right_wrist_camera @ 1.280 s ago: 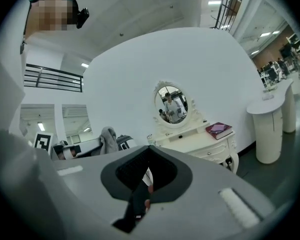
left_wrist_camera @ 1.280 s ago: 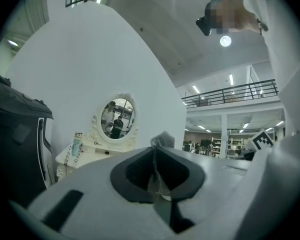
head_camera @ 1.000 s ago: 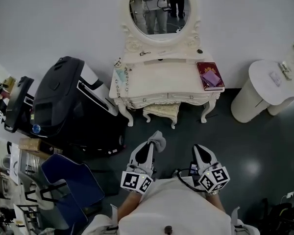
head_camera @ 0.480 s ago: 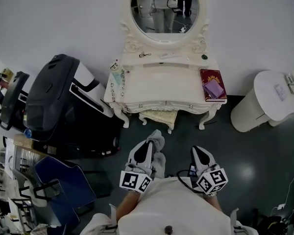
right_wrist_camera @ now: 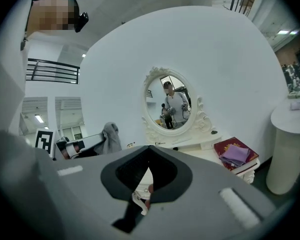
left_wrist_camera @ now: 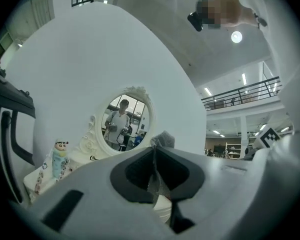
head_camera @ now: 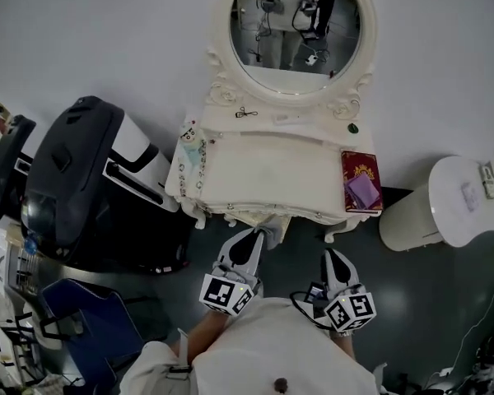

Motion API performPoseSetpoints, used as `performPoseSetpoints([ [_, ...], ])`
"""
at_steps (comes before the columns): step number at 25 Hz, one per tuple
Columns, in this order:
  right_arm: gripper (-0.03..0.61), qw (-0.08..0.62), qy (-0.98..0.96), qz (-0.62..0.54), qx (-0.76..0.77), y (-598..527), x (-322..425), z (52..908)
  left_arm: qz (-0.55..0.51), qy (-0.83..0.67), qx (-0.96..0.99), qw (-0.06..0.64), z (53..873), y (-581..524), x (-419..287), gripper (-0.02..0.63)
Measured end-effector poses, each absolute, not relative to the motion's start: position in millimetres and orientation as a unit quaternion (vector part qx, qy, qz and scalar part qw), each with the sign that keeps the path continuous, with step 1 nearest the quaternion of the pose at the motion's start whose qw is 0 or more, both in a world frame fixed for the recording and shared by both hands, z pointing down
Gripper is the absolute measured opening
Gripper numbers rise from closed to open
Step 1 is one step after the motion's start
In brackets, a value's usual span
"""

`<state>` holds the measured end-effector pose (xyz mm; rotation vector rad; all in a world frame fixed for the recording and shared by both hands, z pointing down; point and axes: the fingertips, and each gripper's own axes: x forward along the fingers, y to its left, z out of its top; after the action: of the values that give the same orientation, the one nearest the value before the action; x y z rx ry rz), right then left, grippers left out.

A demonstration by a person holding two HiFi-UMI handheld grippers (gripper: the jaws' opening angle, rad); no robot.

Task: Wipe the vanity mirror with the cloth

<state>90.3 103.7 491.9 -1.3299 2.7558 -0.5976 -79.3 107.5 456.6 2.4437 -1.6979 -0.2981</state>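
The oval vanity mirror (head_camera: 296, 33) in its white carved frame stands at the back of the cream vanity table (head_camera: 267, 175). My left gripper (head_camera: 260, 237) hovers just short of the table's front edge, shut on a grey cloth (head_camera: 271, 234) that sticks out past the jaw tips. In the left gripper view the cloth (left_wrist_camera: 163, 139) bunches above the closed left gripper (left_wrist_camera: 154, 149), with the mirror (left_wrist_camera: 126, 119) ahead. My right gripper (head_camera: 330, 256) is level beside it, shut and empty. The right gripper view shows the right gripper (right_wrist_camera: 149, 148) facing the mirror (right_wrist_camera: 172, 104).
A red book (head_camera: 361, 174) with a purple cloth (head_camera: 364, 192) lies on the table's right end. A small figurine bottle (left_wrist_camera: 60, 159) stands at its left end. A black machine (head_camera: 74, 183) is left, a white round stand (head_camera: 445, 208) right, a blue chair (head_camera: 82, 327) behind left.
The vanity and mirror have come closer and larger in the head view. Both grippers stay in front of the body, the left still shut on the cloth.
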Motion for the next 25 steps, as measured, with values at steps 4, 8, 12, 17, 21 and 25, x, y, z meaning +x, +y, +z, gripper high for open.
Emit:
performPoseSetpoints([
  [4,0.008,0.019,0.877,-0.194,-0.439,60.0,69.9,486.6,-0.101,-0.557,0.821,0.071,452.2,59.3,-100.9,0.021],
  [8,0.008,0.018,0.877,-0.194,-0.439,28.6,47.7,486.4,-0.105,-0.554,0.823,0.065,448.4,22.4,-118.7,0.020],
  [12,0.008,0.014,0.879,-0.193,-0.436,4.9,33.9,489.4,-0.104,-0.566,0.815,0.065,449.9,-7.3,-131.9,0.020],
  [17,0.008,0.011,0.876,-0.197,-0.440,-26.2,35.5,492.5,-0.096,-0.572,0.811,0.071,453.8,-36.5,-136.1,0.020],
  [21,0.008,0.008,0.876,-0.206,-0.436,-65.9,42.4,500.3,-0.086,-0.589,0.800,0.072,456.9,-71.1,-134.7,0.020],
  [25,0.008,0.005,0.890,-0.205,-0.408,-117.7,44.0,496.5,-0.080,-0.621,0.777,0.063,446.3,-110.9,-134.7,0.020],
])
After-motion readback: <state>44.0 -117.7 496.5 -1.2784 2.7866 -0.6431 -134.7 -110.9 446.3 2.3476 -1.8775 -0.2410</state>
